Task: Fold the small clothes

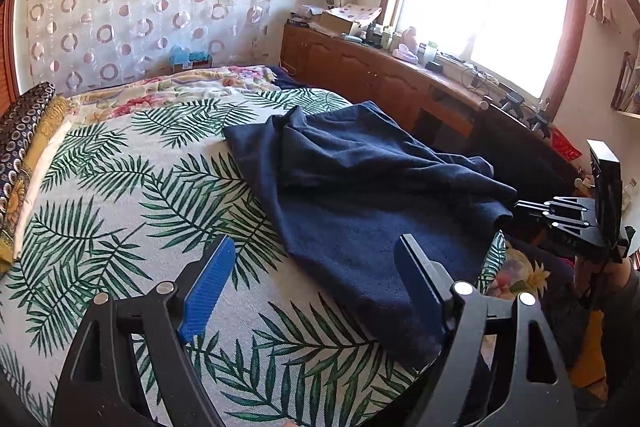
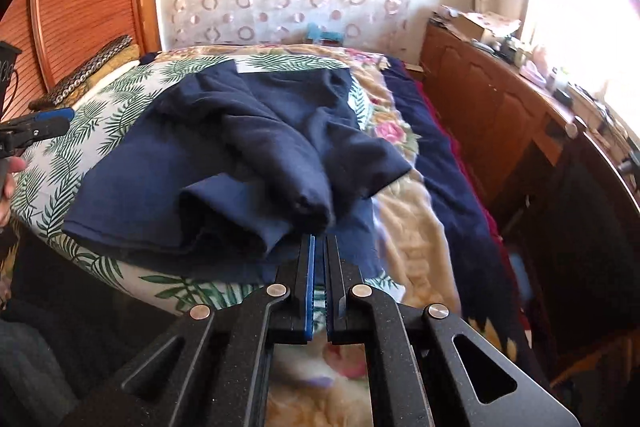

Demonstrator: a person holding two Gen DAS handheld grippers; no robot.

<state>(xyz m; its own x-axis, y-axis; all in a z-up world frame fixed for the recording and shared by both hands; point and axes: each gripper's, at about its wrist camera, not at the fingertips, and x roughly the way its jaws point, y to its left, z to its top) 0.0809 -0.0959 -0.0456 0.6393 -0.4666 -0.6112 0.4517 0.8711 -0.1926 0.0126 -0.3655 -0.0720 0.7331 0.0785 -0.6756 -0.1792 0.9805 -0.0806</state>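
Note:
A dark navy garment (image 1: 360, 187) lies rumpled on the palm-leaf bed cover (image 1: 120, 187), with folds bunched along its right side. My left gripper (image 1: 316, 241) hovers open over the garment's near edge, nothing between its blue pads. In the right wrist view the same garment (image 2: 200, 155) spreads ahead, one rolled fold ending at my right gripper (image 2: 319, 238). Its jaws are shut, pinching the cloth's corner at the tips. That right gripper (image 1: 520, 211) shows at the bed's right edge in the left wrist view, touching the garment's corner. The left gripper (image 2: 52, 119) appears at far left.
Folded patterned bedding (image 1: 24, 147) is stacked at the bed's left edge. A floral blanket (image 2: 408, 227) and a dark blue blanket (image 2: 460, 187) cover the bed's right side. A wooden cabinet (image 1: 360, 67) with clutter runs under the bright window. A person's hand (image 2: 6, 179) is at left.

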